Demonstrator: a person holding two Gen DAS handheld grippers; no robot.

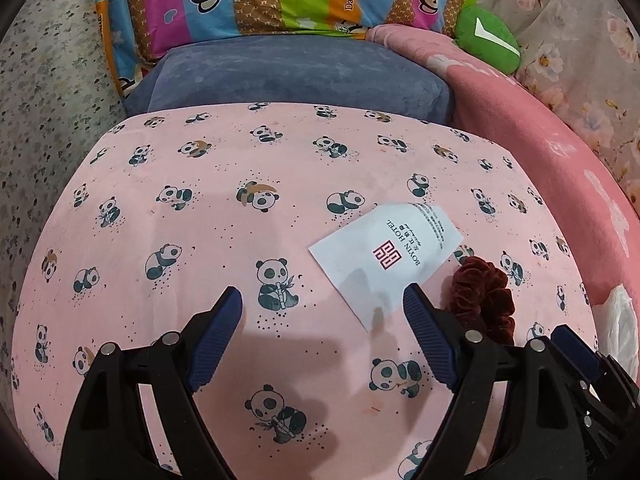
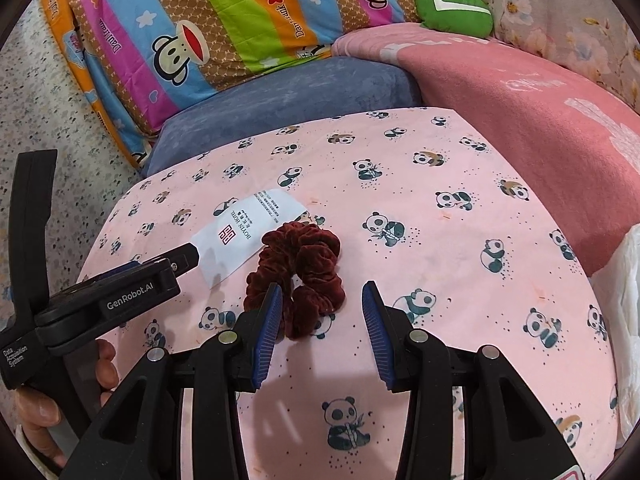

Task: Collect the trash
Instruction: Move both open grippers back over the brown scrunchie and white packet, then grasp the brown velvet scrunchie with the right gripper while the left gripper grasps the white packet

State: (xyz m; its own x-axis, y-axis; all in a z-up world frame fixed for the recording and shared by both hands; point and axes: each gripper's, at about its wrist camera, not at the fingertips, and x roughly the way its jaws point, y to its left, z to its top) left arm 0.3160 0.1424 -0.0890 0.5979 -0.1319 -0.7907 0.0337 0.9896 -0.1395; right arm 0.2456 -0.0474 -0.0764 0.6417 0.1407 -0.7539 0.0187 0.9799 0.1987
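Two claws close in on a white hotel packet (image 1: 386, 256) lying on a panda-print bed (image 1: 200, 240) beside a red scrunchie (image 2: 298, 276). The left claw (image 1: 322, 312) is spread wide and empty; the right claw (image 2: 322, 312), half spread, holds nothing. Next, likely, the left straddles and pinches the packet. Only the right view shows the hand (image 2: 44, 408) gripping the left tool.
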